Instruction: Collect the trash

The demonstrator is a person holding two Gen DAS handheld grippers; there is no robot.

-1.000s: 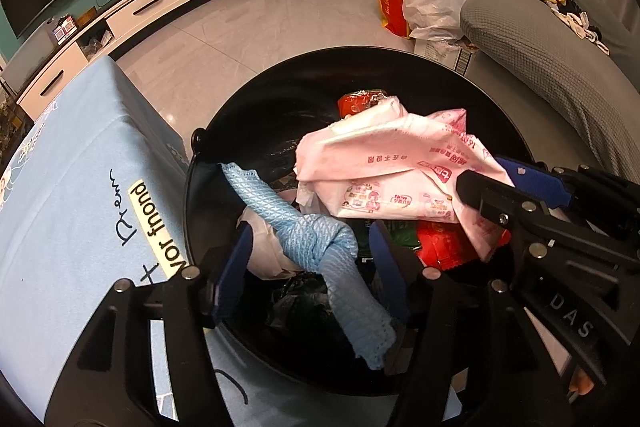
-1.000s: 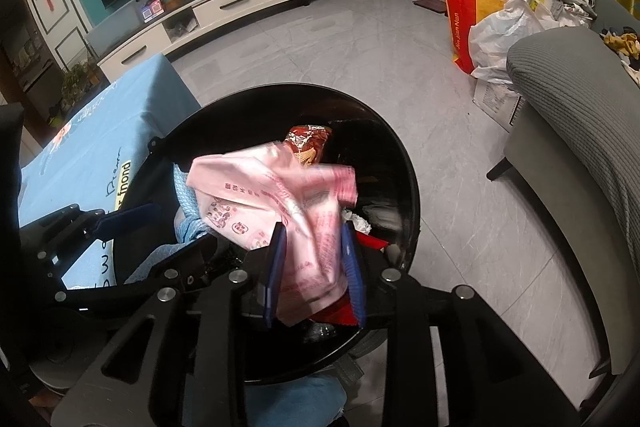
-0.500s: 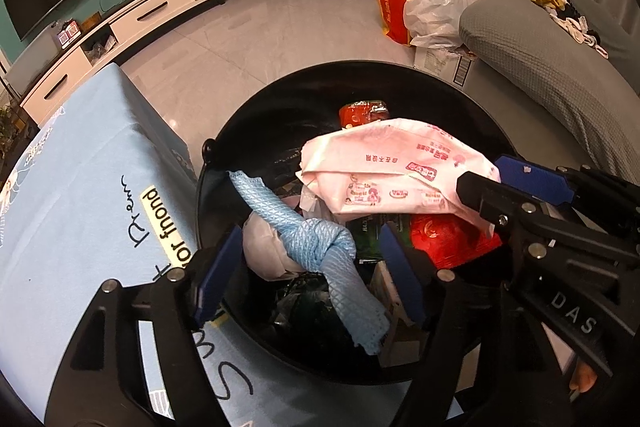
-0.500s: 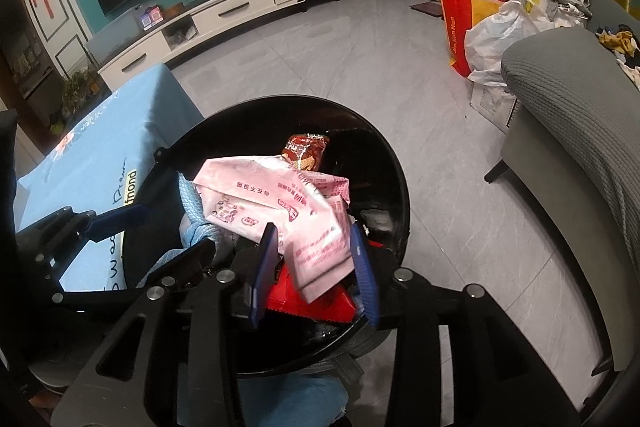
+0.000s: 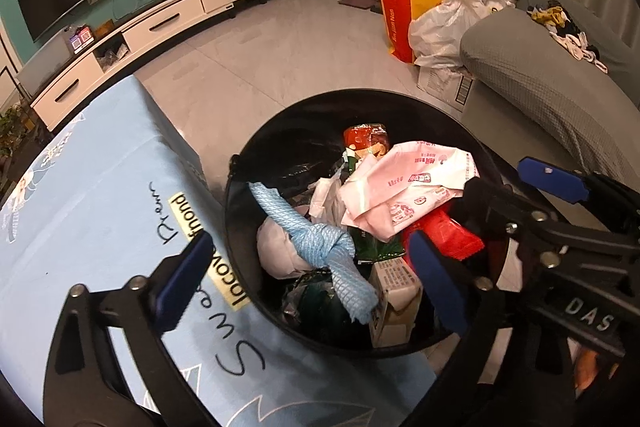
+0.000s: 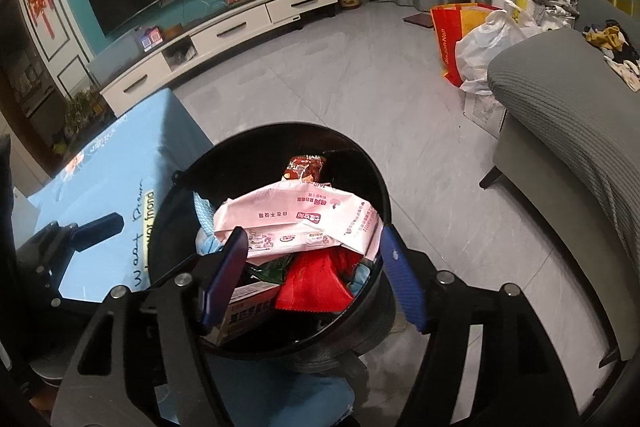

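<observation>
Both claws hung over the black bin [image 6: 380,195], jaws just spread wide and gripping nothing: the left gripper [image 5: 308,275] above the knotted blue cloth [image 5: 320,243], the right gripper [image 6: 312,275] above the pink wrapper [image 6: 304,223] lying inside. Beside the bin stood a blue-clothed table [image 5: 80,195]; farther off, grey floor tiles [image 6: 340,83], sofa [image 6: 568,99] and TV cabinet [image 6: 224,35].

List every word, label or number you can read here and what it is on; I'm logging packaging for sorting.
"DAS": raised label on the right gripper body.
"Sweet": handwriting on the blue tablecloth.
"Jin Jian Nan", roughly: red shopping bag.
Pink wrapper, milk carton: Chinese print, too blurred to read.
Yellow strip on the cloth: letters only partly legible.
</observation>
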